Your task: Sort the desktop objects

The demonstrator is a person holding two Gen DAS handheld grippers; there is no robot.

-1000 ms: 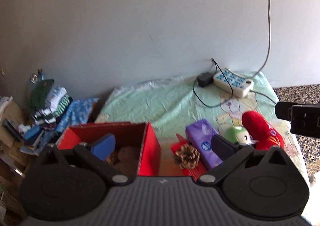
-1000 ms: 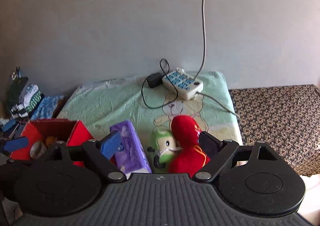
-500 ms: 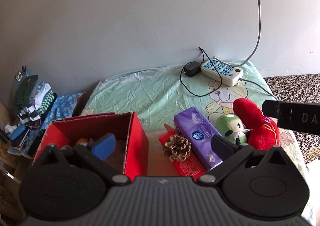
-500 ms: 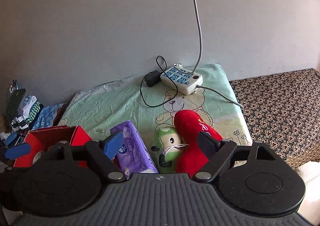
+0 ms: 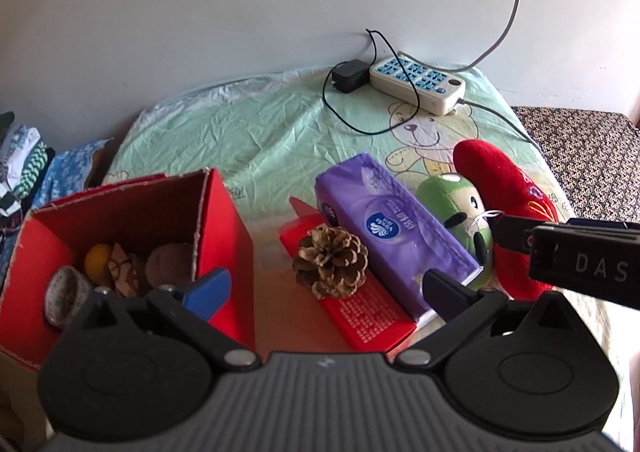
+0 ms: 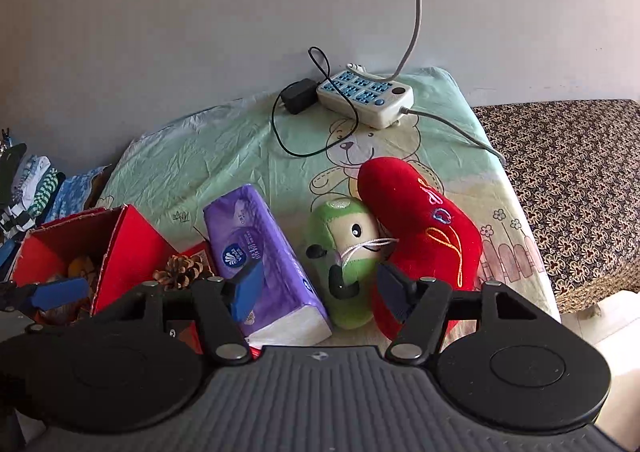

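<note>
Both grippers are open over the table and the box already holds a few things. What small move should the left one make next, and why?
Probably lower the left gripper onto the pine cone. It hangs open with the cone lying loose between its fingers, on a red packet right beside the red box. The right gripper is open in front of the green plush.

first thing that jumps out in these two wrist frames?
The red plush at the right of the green cloth, pressed against the green plush, with the purple tissue pack to their left. Next, the open red box at the left, already holding small items, with a pine cone on a flat red packet beside it. Both tools are open and empty: left tool, right tool.
</note>
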